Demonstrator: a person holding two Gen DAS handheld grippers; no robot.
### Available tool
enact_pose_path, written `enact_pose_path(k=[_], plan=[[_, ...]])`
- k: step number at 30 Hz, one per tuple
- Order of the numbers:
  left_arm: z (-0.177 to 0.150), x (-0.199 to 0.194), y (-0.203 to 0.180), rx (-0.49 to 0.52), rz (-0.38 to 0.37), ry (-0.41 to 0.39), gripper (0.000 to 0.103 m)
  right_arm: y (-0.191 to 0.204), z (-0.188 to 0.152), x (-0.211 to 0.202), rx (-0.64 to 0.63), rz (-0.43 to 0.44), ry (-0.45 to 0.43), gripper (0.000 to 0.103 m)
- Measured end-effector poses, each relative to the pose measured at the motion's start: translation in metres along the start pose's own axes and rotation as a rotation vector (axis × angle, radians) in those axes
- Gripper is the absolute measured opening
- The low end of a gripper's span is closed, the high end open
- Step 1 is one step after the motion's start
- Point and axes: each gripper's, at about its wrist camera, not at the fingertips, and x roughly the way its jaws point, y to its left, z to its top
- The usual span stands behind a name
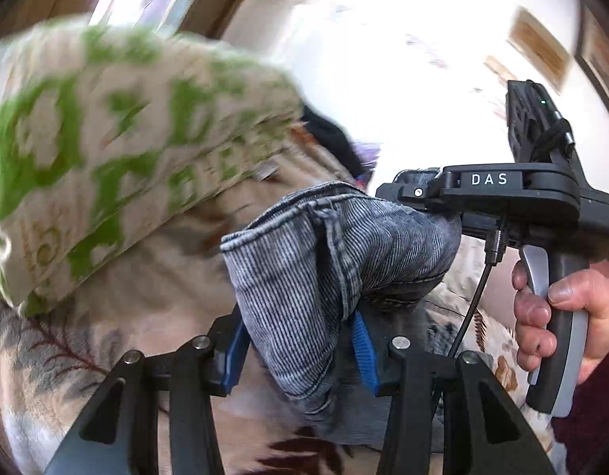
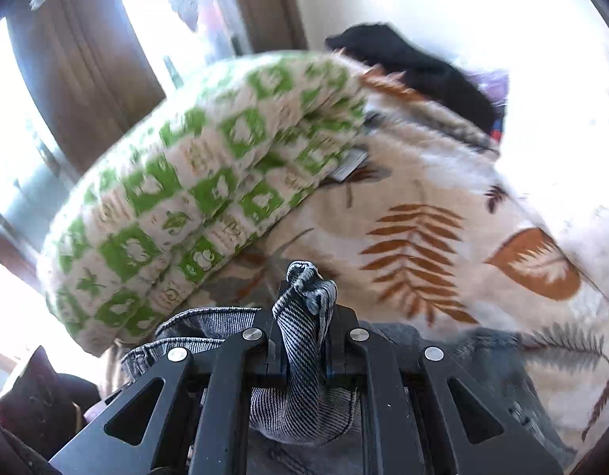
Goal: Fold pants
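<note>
we have the grey pants (image 1: 324,253) lifted off the leaf-print blanket (image 2: 442,206), left gripper (image 1: 300,356) and right gripper (image 2: 304,340) each clamped on denim, cloth spanning sideways between them, near the green pillow (image 2: 193,198).

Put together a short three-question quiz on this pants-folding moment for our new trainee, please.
1. True or false: the right gripper is empty.
2. What lies between the jaws of the left gripper? A) the green-patterned pillow B) the grey denim pants C) the black cable
3. What print does the blanket under the pants carry?

Key
1. False; its jaws pinch a bunched fold of the pants.
2. B.
3. Leaves and fern fronds, in rust and grey on cream.
</note>
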Motion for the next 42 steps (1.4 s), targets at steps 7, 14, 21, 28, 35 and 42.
enact_pose_path(k=[7, 14, 21, 28, 35, 42], plan=[[0.012, 0.012, -0.085, 0.180, -0.102, -0.069, 0.048, -0.050, -0.020, -0.055, 0.089, -0.005, -0.113, 0.011], [-0.012, 0.007, -0.157, 0.392, -0.309, -0.037, 0.048, -0.134, -0.066, -0.085, 0.219, -0.054, -0.150, 0.011], [-0.038, -0.014, -0.168, 0.501, -0.505, 0.149, 0.051, -0.207, -0.138, -0.077, 0.399, -0.073, -0.137, 0.011], [-0.011, -0.017, -0.157, 0.486, -0.424, 0.124, 0.060, -0.236, -0.172, -0.089, 0.551, -0.001, -0.223, 0.017], [-0.019, 0.052, -0.179, 0.570, -0.360, 0.291, 0.068, -0.237, -0.190, -0.093, 0.574, -0.005, -0.184, 0.026], [-0.028, 0.088, -0.158, 0.464, -0.424, 0.465, 0.074, -0.250, -0.221, -0.146, 0.773, 0.088, -0.230, 0.064]])
